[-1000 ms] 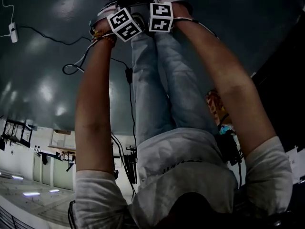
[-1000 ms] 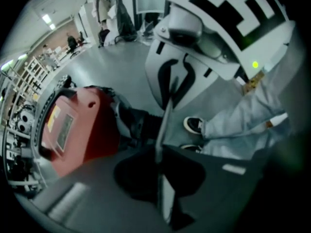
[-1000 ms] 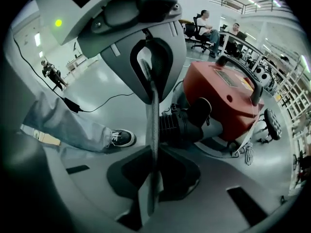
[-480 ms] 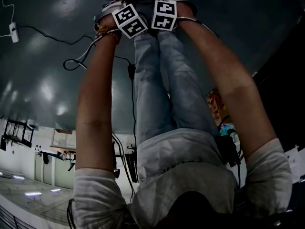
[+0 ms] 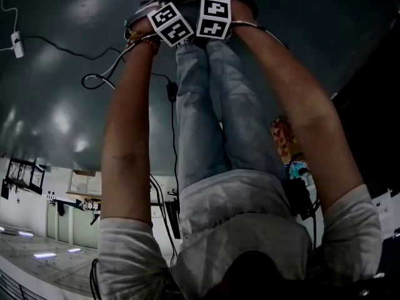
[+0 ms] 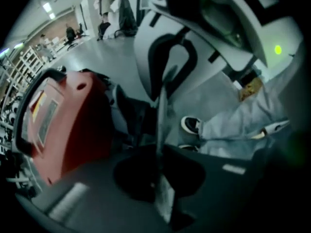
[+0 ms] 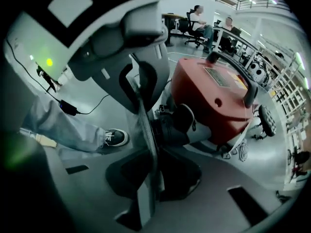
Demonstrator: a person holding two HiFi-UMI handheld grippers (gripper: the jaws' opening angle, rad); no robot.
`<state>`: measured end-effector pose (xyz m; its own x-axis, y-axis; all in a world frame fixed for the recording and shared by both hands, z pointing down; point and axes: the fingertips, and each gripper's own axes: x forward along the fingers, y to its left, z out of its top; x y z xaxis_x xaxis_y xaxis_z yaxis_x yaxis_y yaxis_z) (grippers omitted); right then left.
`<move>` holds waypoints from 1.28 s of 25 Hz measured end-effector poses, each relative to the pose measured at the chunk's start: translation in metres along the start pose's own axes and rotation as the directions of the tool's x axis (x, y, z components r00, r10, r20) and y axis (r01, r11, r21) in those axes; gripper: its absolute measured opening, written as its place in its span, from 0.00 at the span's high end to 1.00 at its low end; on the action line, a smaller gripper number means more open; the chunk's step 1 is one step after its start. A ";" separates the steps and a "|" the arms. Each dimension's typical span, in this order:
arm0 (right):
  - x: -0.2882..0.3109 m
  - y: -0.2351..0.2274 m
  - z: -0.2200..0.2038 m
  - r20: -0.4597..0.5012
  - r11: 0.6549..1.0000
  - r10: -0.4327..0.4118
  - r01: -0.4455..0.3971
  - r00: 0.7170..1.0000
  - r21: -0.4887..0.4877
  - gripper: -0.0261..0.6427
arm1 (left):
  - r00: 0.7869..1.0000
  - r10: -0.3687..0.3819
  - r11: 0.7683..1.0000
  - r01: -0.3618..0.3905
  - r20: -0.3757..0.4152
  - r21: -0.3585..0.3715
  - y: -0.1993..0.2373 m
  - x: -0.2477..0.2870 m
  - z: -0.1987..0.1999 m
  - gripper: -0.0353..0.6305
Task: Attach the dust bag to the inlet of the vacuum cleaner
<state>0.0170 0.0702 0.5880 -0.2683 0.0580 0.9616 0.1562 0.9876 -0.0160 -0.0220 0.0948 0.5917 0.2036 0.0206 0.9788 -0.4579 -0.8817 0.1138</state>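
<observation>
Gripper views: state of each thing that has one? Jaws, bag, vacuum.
left gripper: shut on the dust bag, a thin sheet seen edge-on between its jaws.
right gripper: shut on the same dust bag.
dust bag: held in the air between both grippers, not on the vacuum.
vacuum cleaner: upright on the floor, apart from the bag; inlet can't be made out.
</observation>
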 end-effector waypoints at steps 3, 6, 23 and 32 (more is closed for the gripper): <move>0.005 -0.002 0.001 0.017 0.999 0.020 -0.021 1.000 0.030 0.90 | 1.000 0.002 1.000 -0.002 -0.011 0.011 0.004 -0.003 0.000 0.91; 0.015 0.004 -0.010 0.025 0.992 0.041 -0.044 0.999 0.122 0.90 | 1.000 0.019 0.996 -0.018 -0.010 0.091 0.017 -0.012 0.016 0.88; -0.005 -0.021 0.000 0.002 0.999 0.020 -0.020 1.000 0.026 0.89 | 0.999 0.041 0.999 -0.041 0.000 -0.032 0.019 -0.004 0.008 0.91; -0.004 -0.019 -0.009 0.001 0.999 0.000 0.000 1.000 0.035 0.90 | 0.992 0.122 0.990 -0.122 0.004 0.076 0.032 -0.012 0.019 0.90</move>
<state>0.0237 0.0503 0.5869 -0.2689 0.0577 0.9614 0.1225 0.9922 -0.0253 -0.0224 0.0576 0.5800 0.1497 -0.0895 0.9847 -0.4120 -0.9110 -0.0201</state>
